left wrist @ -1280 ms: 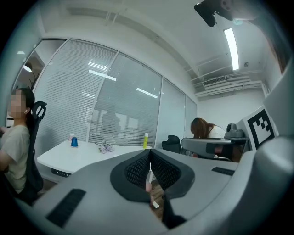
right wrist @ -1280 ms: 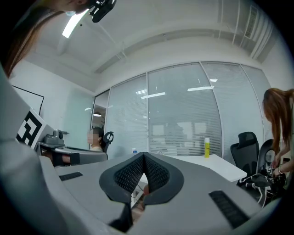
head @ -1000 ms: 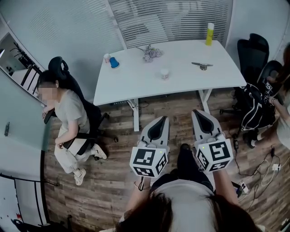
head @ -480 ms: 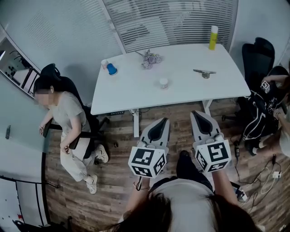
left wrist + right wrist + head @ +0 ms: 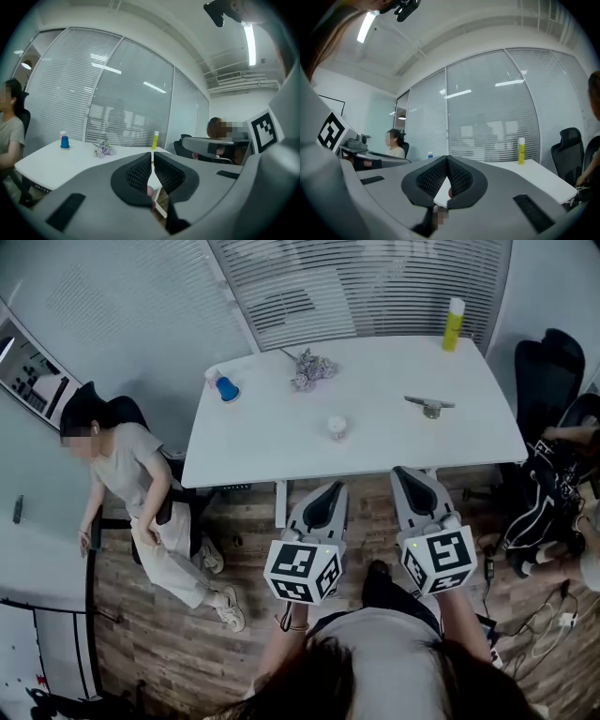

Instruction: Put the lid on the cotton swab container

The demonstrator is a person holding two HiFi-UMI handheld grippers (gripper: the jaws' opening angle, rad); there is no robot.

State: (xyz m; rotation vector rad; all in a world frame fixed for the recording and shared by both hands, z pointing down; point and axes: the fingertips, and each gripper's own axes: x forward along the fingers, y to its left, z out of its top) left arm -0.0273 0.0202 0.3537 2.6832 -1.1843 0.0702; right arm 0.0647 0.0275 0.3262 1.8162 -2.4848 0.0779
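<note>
Head view: an office with glass walls and blinds is seen, over a wood-plank floor (image 5: 234, 615). A white desk (image 5: 281, 442) is set ahead. The cotton swab container (image 5: 337, 427), small and white, is placed near the desk's middle, toward the front edge. A blue cup (image 5: 228, 389) is seen at the far left corner, a purple bundle (image 5: 312, 369) at the back, and a yellow bottle (image 5: 454, 323) at the far right corner. A flat grey item (image 5: 429, 405) lies right of the container; what it is cannot be told. A seated person (image 5: 131, 493) is located left of the desk and a black chair (image 5: 553, 371) to its right. The left claw (image 5: 336, 487) and right claw (image 5: 405, 472) are held side by side in front of the desk edge, well apart from the container.

Left gripper view: the left claw (image 5: 152, 157) is clenched, tips touching, nothing gripped. The desk (image 5: 56, 161), blue cup (image 5: 64, 142), purple bundle (image 5: 104, 150) and yellow bottle (image 5: 154, 140) are seen beyond it.

Right gripper view: the right claw (image 5: 447, 158) is clenched too, tips met, nothing held. The yellow bottle (image 5: 521, 151) and the seated person (image 5: 396, 145) are seen behind it.
</note>
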